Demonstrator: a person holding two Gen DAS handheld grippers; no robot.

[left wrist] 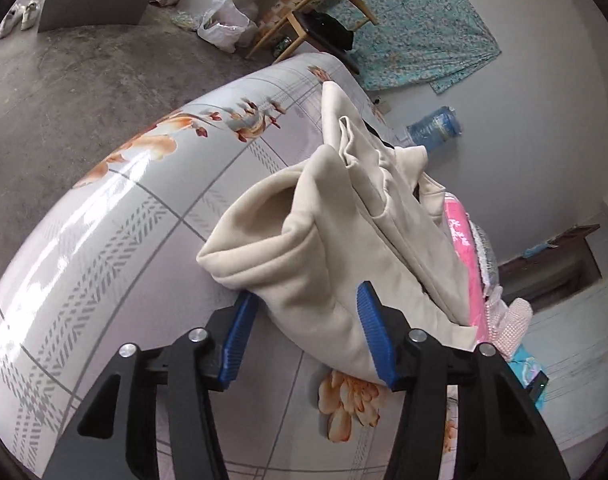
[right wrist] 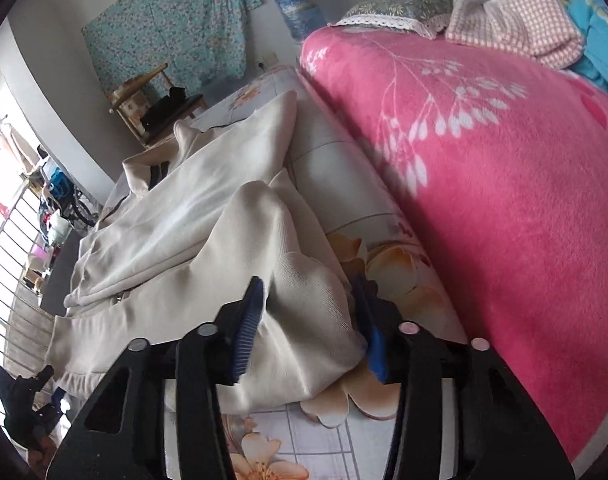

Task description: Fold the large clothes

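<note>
Bedroom clutter frames everything I can see: a grey concrete floor (left wrist: pixel 64 92), a pale wall, and a teal flowered cloth (right wrist: pixel 172 24) hung at about eleven o'clock in the right wrist view. Filling most of both views is the bed, covered by a glossy grey sheet printed with orange flowers (left wrist: pixel 116 216), and on my right a thick pink blanket with white leaf sprigs (right wrist: pixel 484 168) runs from one o'clock down to four.

Along the sheet lies the cream sweatshirt-like garment with ribbed cuffs and hem (right wrist: pixel 192 208), rumpled and partly doubled over itself, reaching from centre toward ten o'clock in the right view.

My left gripper (left wrist: pixel 308 336) has its blue pads at a narrow-to-middling spread with a bunched corner of that cream garment (left wrist: pixel 324 248) between them; the fabric touches both pads, so I read it as gripped. My right gripper (right wrist: pixel 310 324) likewise pinches a ribbed fold of the cloth.

I judge the fabric soft, limp and fairly thick, light enough to lift but prone to sag and drag on the slick sheet. Best holds, I think, are the ribbed hem and cuff edges, which are firmer, taken well apart so the body hangs flat.
</note>
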